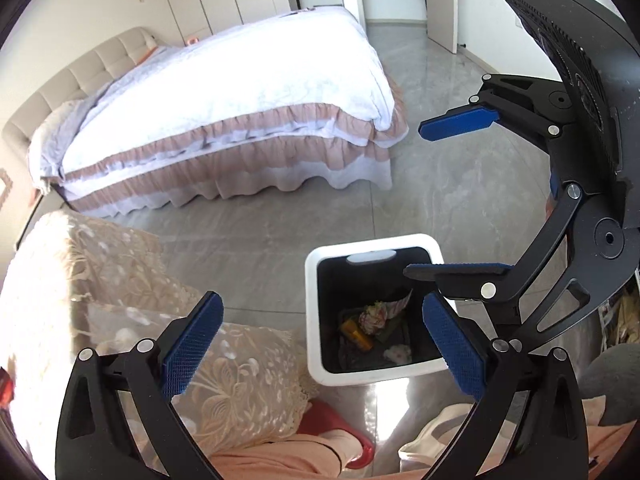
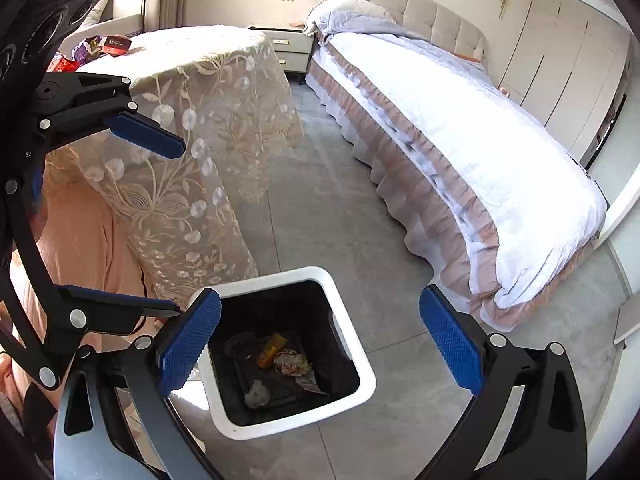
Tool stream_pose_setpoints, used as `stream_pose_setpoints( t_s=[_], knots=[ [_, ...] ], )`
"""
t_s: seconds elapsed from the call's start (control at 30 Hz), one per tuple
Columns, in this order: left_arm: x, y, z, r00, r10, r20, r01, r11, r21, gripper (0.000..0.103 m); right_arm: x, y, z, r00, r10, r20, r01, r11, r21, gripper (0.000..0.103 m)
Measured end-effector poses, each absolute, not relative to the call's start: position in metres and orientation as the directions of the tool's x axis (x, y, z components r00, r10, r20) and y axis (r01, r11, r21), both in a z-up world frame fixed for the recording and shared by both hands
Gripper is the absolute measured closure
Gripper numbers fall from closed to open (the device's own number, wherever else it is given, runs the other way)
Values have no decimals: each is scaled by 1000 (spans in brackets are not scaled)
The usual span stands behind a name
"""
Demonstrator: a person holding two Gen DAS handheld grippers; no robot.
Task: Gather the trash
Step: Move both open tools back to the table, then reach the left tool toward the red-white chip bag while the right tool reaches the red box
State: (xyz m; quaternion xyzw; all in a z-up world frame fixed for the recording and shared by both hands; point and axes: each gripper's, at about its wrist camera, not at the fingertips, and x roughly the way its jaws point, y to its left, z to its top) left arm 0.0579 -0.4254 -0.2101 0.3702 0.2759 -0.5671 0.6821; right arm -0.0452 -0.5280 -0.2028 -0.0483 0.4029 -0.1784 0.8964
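Left wrist view: the left gripper [image 1: 322, 344] hangs above the white-rimmed trash bin [image 1: 316, 320], its blue pads spread wide with nothing between them. The bin stands on the grey floor [image 1: 440, 184] beside the lace-draped table [image 1: 132, 292]. At its bottom lie an orange wrapper [image 1: 357, 333], a crumpled floral paper [image 1: 374, 315] and a white wad [image 1: 399, 353]. The right gripper [image 1: 416, 196] enters from the right, also fully parted and empty. Behind stands the bed [image 1: 224, 96]; the person's pink trousers and a red slipper [image 1: 344, 428] show at the lower edge.

Right wrist view: the right gripper [image 2: 320, 340] hovers over the same bin [image 2: 360, 360], jaws wide apart and holding nothing. The orange wrapper [image 2: 272, 348], the crumpled paper [image 2: 292, 360] and a pale wad [image 2: 258, 392] rest inside. The left gripper [image 2: 182, 228] appears at the left, equally empty. On the tabletop at upper left, well apart from the bin, remain a red box [image 2: 116, 45] and purple packets [image 2: 85, 51], seemingly trash not yet collected.

Judged step: a drop into the bin looks complete, both tools being free. The next move would call for carrying a gripper up to the tabletop, straddling one packet with open pads, and closing without snagging the lace cloth.
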Motion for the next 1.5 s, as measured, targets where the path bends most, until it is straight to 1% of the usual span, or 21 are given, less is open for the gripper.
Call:
stream_pose_setpoints(
  t_s=[0.27, 0.5, 0.77, 1.03, 1.2, 1.33, 1.5],
  knots=[
    [84, -384, -163, 331, -602, -727, 942, 252, 220, 5, -15, -496, -157, 695, -366, -619, 241, 930, -278, 4],
    [124, -336, -131, 446, -609, -657, 885, 410, 221, 5, 30, -469, -124, 772, -291, -565, 167, 951, -261, 4],
    [172, -276, -105, 566, -565, -600, 790, 580, 200, 5, 91, -418, -103, 826, -210, -524, 53, 953, -298, 4],
    [218, -212, -97, 678, -472, -564, 654, 738, 169, 5, 159, -375, -85, 853, -110, -511, -49, 957, -287, 4],
    [248, -178, -100, 708, -412, -573, 581, 801, 142, 5, 204, -349, -86, 847, -45, -529, -119, 955, -270, 4],
    [276, -156, -108, 728, -346, -592, 510, 850, 130, 5, 243, -326, -93, 840, -18, -542, -163, 945, -283, 4],
    [316, -136, -132, 698, -273, -662, 433, 897, 86, 5, 290, -314, -107, 814, 10, -580, -203, 941, -269, 4]
  ],
)
